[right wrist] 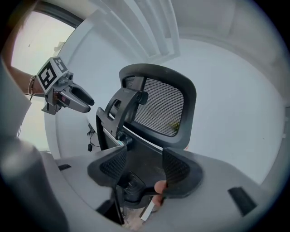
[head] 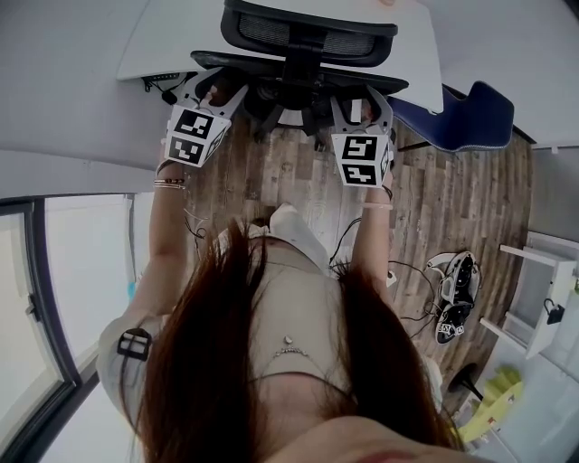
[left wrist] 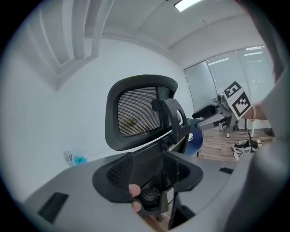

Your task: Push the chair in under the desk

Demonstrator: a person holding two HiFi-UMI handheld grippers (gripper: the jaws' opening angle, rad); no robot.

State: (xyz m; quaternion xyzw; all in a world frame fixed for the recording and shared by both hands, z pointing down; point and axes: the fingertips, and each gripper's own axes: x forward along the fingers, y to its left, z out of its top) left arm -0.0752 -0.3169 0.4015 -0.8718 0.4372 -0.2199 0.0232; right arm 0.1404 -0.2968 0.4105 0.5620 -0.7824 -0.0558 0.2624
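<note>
Pushing evenly through both claws is what I want here, driving straight toward the white desk (head: pixel 167 36) so the office chair (head: pixel 303 86) goes in without swivelling, and easing off before its backrest (head: pixel 262 63) meets the desk edge. My left gripper (head: pixel 210 95) and right gripper (head: pixel 362 107) are each clamped on the backrest's top rim, one on either side of the headrest (head: pixel 308 27) post, with the rim filling the gap between the pads. The chair stands directly ahead against the desk's near edge, its headrest already overlapping the desktop in the head view, so I judge there is little travel left.
</note>
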